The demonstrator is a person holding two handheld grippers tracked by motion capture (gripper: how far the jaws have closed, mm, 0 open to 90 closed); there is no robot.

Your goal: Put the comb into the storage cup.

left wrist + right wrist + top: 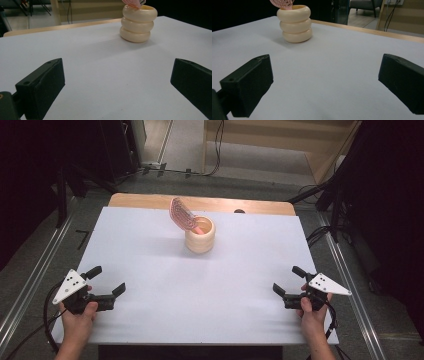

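1. We hold the left gripper at the near-left corner of the white table. Jaws spread wide, nothing between them, touching nothing we can see.
2. The left gripper view confirms it: both black jaws stand far apart at the frame's edges, bare white tabletop in the gap.
3. Right gripper mirrors it at the near-right corner. Jaws equally wide apart, holding nothing.
4. The right gripper view agrees: the two jaws sit at opposite edges with plain tabletop between.
5. Our left hand and right hand grip the handles near the table's front edge. Grey three-cornered plates sit on top of both grippers.
6. We cannot tell whether the jaws rest on the surface or hang just above it.
7. Farther out, past mid-table and slightly toward the far edge, stands the cream holder, shaped like three stacked rings, upright. It's well apart from both grippers, roughly centred between them left to right.
8. Same holder in the left gripper view sits up and right of centre; in the right gripper view it sits up and left.
9. A pink comb stands in the holder, leaning toward the far left, its head sticking above the rim. Its lower tip peeks over the rim in the right gripper view.
10. Beyond that, a strip of wooden table edge, then floor.
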